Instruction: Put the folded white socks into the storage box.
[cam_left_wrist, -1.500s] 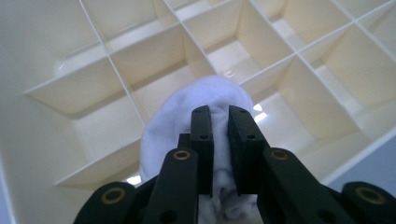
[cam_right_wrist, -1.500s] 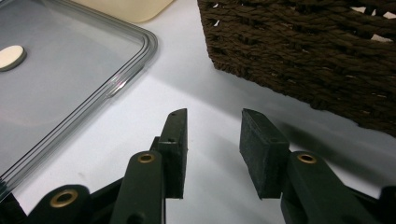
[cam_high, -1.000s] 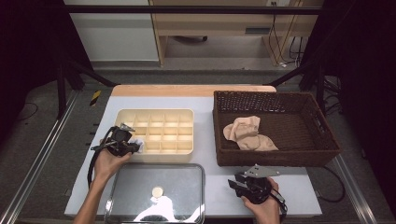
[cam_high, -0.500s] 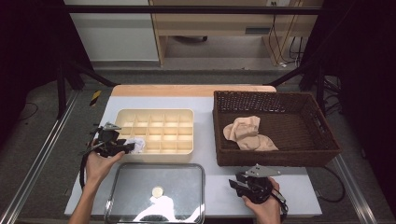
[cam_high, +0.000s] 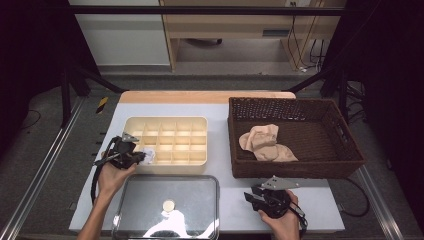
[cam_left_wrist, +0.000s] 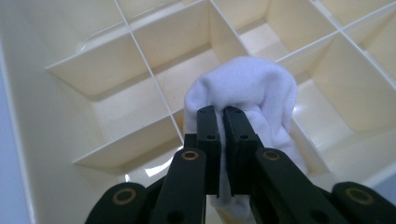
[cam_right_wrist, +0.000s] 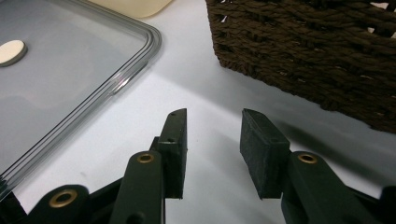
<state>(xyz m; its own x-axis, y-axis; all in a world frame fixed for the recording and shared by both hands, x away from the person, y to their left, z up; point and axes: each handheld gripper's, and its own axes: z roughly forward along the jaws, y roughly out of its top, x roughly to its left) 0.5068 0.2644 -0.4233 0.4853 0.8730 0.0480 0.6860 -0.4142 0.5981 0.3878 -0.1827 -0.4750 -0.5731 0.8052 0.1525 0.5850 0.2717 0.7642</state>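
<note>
At the left edge of the cream plastic divided tray (cam_high: 170, 131), the left hand-held gripper (cam_high: 141, 157) has just been closing and now pinches a small white rolled sock (cam_left_wrist: 252, 100) over a near corner cell. I judge the work only begun: all other cells look empty, and the beige socks (cam_high: 266, 144) (a small heap) wait in the dark woven basket (cam_high: 350, 150). The right hand-held gripper (cam_right_wrist: 214, 133) rests half open, holding nothing, over the bench (cam_high: 225, 165), near the clear grey lid (cam_high: 150, 200).

Grey floor (cam_high: 150, 82) around the table; wooden desk (cam_high: 225, 25) at top centre, white cabinet (cam_high: 117, 37) upper left, dark curtains (cam_high: 380, 45) on both sides.
</note>
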